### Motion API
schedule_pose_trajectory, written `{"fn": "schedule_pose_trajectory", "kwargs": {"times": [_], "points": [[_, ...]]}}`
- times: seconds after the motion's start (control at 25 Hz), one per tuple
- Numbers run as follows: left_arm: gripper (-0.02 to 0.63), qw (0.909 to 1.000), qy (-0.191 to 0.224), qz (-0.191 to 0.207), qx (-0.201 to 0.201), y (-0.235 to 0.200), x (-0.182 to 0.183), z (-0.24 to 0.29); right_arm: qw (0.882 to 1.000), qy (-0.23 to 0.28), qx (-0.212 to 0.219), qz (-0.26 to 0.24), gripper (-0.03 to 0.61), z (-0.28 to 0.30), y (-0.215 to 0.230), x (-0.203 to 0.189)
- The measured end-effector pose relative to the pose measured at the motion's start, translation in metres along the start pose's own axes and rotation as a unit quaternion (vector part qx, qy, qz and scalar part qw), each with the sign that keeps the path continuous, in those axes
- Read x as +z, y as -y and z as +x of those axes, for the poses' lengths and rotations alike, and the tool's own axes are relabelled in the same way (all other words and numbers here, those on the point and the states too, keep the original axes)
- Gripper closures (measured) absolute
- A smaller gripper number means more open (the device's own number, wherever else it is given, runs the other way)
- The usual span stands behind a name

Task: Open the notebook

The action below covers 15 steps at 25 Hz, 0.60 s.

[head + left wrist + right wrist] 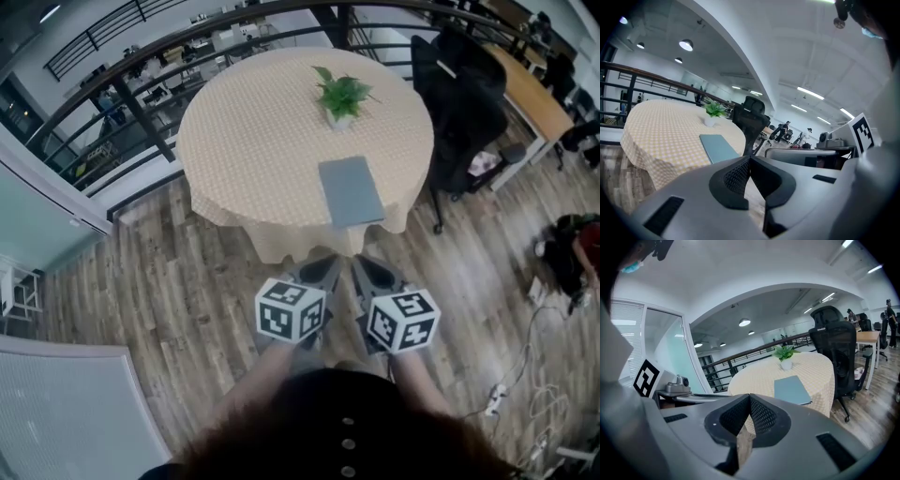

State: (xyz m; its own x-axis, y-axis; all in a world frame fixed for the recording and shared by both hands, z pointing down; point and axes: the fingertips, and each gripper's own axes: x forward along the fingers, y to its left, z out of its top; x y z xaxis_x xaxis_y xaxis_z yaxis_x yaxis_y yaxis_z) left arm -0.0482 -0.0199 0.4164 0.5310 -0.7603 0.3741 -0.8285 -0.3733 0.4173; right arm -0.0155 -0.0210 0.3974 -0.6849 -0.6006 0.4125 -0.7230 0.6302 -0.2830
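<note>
A closed blue-grey notebook (351, 190) lies near the front edge of a round table (253, 141) with a cream checked cloth. The notebook (717, 147) shows ahead and to the left in the left gripper view, and the notebook (791, 389) shows ahead and to the right in the right gripper view. Both grippers hang side by side over the wooden floor, short of the table. My left gripper (330, 264) is shut with its pads meeting and nothing between them. My right gripper (361, 262) is shut and empty too.
A small potted plant (340, 97) stands on the table beyond the notebook. A black office chair (459, 103) is at the table's right side. A dark railing (131, 94) curves behind the table. Bags and cables (553, 375) lie on the floor at right.
</note>
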Motion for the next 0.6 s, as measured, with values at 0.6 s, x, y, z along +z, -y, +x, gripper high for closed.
{"fn": "schedule_pose_trajectory", "kwargs": {"times": [0.6], "points": [[0.604,0.9994,-0.032,-0.006,-0.008,-0.078,0.038,0.051,1.000,-0.031,-0.005,0.001,0.568,0.099,0.020,0.031]]}}
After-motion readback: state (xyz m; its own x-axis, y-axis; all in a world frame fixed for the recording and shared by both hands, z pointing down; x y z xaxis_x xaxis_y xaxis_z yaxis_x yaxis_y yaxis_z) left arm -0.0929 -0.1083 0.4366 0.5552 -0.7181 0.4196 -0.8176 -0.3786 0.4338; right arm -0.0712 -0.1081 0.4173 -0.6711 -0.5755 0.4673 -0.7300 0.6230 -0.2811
